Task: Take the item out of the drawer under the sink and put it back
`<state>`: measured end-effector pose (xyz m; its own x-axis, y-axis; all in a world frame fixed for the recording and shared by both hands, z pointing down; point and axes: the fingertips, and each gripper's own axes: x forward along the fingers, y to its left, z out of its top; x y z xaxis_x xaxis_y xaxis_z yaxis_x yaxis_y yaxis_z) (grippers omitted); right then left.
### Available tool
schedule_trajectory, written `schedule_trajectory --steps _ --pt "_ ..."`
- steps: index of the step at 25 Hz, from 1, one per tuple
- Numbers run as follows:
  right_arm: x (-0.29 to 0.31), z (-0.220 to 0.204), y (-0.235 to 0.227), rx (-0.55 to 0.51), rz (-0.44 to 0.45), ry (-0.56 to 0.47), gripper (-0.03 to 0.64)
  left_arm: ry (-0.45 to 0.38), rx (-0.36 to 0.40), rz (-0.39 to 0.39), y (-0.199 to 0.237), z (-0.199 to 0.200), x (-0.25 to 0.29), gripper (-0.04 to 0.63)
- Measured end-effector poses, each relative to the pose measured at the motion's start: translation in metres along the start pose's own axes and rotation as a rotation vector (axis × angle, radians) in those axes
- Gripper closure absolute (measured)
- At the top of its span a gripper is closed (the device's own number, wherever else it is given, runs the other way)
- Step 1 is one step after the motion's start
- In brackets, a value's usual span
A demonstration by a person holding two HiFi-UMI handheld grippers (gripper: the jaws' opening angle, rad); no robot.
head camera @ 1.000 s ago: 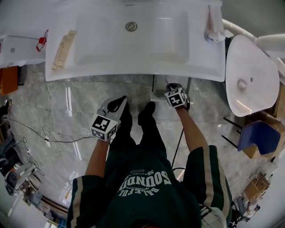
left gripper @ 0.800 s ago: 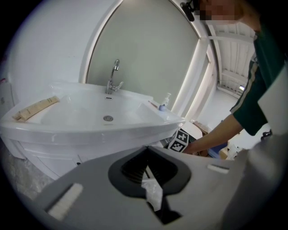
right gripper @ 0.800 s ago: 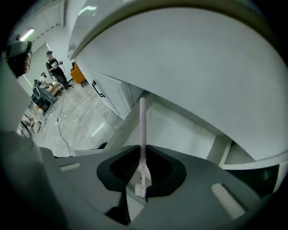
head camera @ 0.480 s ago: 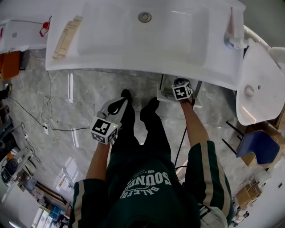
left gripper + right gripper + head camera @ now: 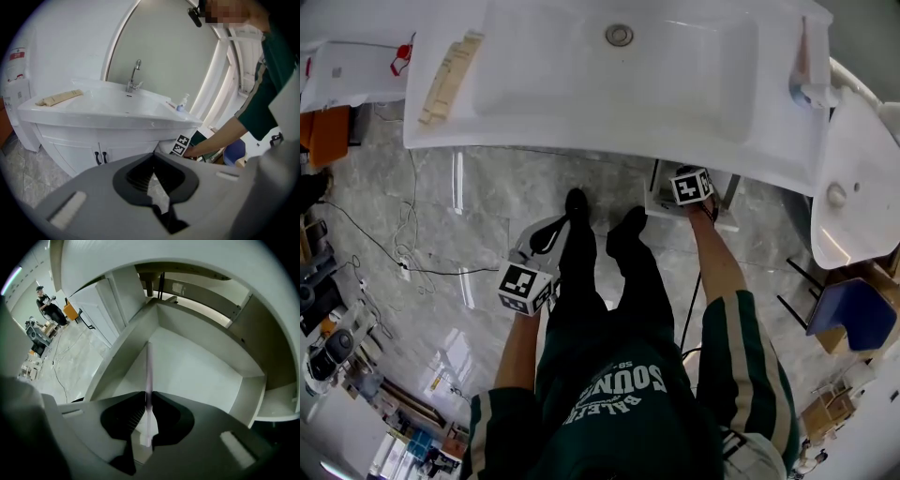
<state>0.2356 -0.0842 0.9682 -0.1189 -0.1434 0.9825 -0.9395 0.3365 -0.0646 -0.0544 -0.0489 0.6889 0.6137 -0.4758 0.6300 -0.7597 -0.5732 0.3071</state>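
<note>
The thin pale item point(image 5: 149, 373) stands pinched between the fingers point(image 5: 132, 414) of the right gripper point(image 5: 148, 399); they are closed on its lower white end, with only the item's own thickness between them, and its lilac part points from the tips toward 12 o'clock; it hangs over the white floor of the open drawer point(image 5: 201, 371) and, as far as I can see, does not touch it; what the item is exactly I cannot tell, because it shows only edge-on; I think the main danger is the small grip: the hold is on one end, so the long free part may swing or slide out if I move quickly; the free end also points to the drawer's back corner, and there is little room under the sink point(image 5: 581, 141), so it may knock a wall; if I let go from up here it may bounce; the left gripper point(image 5: 153, 161), at about 8 o'clock from the right one in the head view, is closed and holds nothing
</note>
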Motion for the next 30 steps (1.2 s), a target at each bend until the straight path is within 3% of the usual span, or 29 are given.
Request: schedule_trajectory --steps 6,17,19,23,30 --pt "0.005 -0.003 0.005 -0.006 -0.009 0.045 0.568 -0.013 -0.003 0.008 0.007 0.003 -0.008 0.545" --pt "-0.035 -0.001 0.008 0.009 -0.033 0.011 0.569 -0.056 0.028 -0.028 0.001 0.032 -0.018 0.545" --pt "-0.050 -0.002 0.011 0.037 -0.030 -0.002 0.606 -0.067 0.041 -0.038 -0.002 0.041 -0.021 0.545" --pt "-0.086 0.004 0.019 0.123 0.001 -0.085 0.615 -0.099 0.063 -0.057 -0.006 0.062 -0.027 0.545" --pt "-0.180 0.033 0.043 0.179 0.007 -0.289 0.615 -0.137 0.083 -0.082 -0.012 0.087 -0.049 0.545"
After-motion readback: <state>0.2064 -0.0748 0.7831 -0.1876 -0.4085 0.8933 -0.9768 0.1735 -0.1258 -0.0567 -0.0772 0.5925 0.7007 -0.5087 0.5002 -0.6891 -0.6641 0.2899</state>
